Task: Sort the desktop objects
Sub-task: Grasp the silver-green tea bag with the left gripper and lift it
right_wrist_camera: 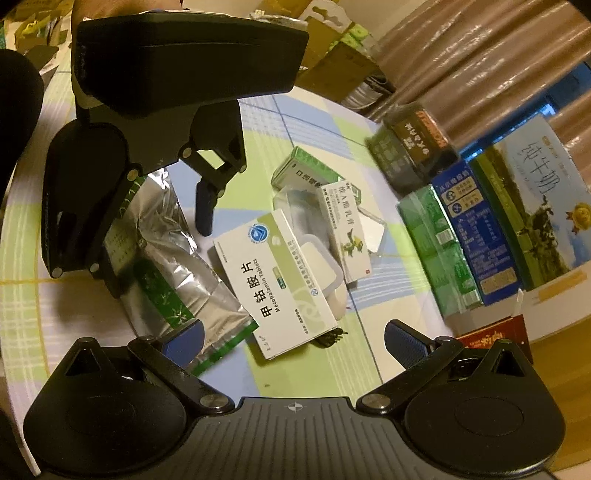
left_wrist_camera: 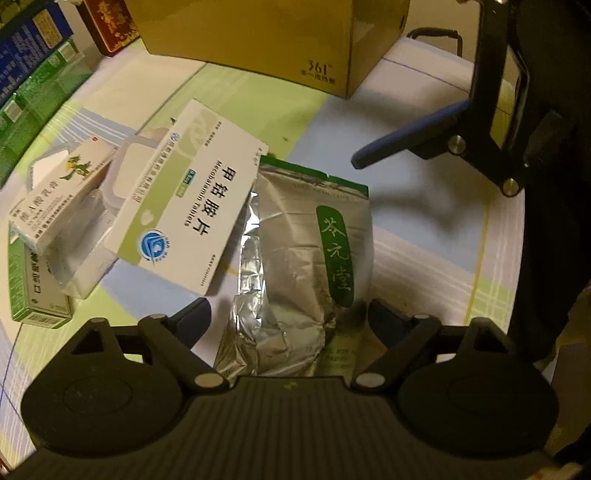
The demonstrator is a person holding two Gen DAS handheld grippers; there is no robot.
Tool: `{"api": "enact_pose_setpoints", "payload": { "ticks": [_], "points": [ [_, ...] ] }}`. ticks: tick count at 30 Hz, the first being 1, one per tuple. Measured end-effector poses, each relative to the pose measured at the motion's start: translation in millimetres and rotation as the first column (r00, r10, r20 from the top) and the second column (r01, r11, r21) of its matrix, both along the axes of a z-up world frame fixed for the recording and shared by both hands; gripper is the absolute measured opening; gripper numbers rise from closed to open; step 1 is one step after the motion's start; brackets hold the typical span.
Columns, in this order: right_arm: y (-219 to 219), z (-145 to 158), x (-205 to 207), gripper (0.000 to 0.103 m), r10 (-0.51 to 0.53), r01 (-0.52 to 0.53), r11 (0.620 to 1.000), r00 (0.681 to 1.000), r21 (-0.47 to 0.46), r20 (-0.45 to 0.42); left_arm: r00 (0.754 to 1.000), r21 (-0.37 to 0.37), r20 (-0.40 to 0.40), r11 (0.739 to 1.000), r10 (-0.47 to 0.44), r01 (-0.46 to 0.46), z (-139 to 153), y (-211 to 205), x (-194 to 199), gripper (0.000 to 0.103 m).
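My left gripper (left_wrist_camera: 290,321) is spread wide, its blue-padded fingers either side of the near end of the silver foil pouch (left_wrist_camera: 295,258) with the green label, not pinching it. My right gripper (right_wrist_camera: 293,341) is likewise wide apart and holds nothing; its left fingertip sits over the green-edged corner of that same pouch, while the white Mecobalamin tablets box (right_wrist_camera: 280,284) lies just ahead between the fingers. That box leans partly on a clear plastic tray (right_wrist_camera: 314,236), its edge touching the pouch. Just beyond, a slim white ointment box (right_wrist_camera: 349,230) rests across the tray, with a green-and-white box (right_wrist_camera: 306,168) behind it. Everything lies on the pastel checked tablecloth (right_wrist_camera: 332,122). Farther off, from the left view, a brown cardboard box (left_wrist_camera: 258,33) stands at the back; from the right view, a row of green, blue and milk cartons (right_wrist_camera: 498,221) lines the table's edge.
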State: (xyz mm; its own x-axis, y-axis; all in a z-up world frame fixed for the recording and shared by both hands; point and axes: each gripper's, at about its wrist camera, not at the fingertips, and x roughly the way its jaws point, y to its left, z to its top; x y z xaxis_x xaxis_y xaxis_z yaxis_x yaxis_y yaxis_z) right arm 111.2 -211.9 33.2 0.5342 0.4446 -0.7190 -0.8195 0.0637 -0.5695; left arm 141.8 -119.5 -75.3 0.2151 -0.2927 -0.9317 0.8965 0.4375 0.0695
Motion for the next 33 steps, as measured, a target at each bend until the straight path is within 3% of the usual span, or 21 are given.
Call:
{"api": "enact_pose_setpoints", "payload": {
  "ticks": [4,9,12,18,23,29,33],
  "points": [
    [4,-7,4,0.101,0.022,-0.022,0.999,1.000,-0.032,0.002,0.999,0.018,-0.009,0.999,-0.033,0.033,-5,1,-2,0.082],
    [13,-14,8,0.101,0.047,-0.047,0.997,0.999,-0.060,0.006,0.999,0.007,-0.021,1.000,-0.026,0.027,1,14,-4,0.059],
    [20,-19,10,0.101,0.061,-0.061,0.995,0.998,-0.081,0.007,0.999,0.047,-0.003,0.998,-0.049,0.049,4,26,-7,0.057],
    [34,-33,13,0.101,0.110,-0.108,0.985,0.994,-0.134,0.013,0.999,0.118,0.006,0.992,-0.051,0.050,4,67,-9,0.056],
    [47,-48,20,0.101,0.158,-0.151,0.974,0.987,-0.172,0.031,1.000,0.143,0.005,0.990,0.017,-0.017,4,94,-2,0.058],
    [62,-65,28,0.101,0.205,-0.188,0.954,0.978,-0.235,0.050,0.991,0.073,-0.016,0.989,0.131,-0.130,1,116,7,0.075],
    [72,-71,34,0.101,0.214,-0.197,0.946,0.976,-0.256,0.040,0.986,0.016,-0.034,0.986,0.165,-0.165,5,117,8,0.077]
  ]
}}
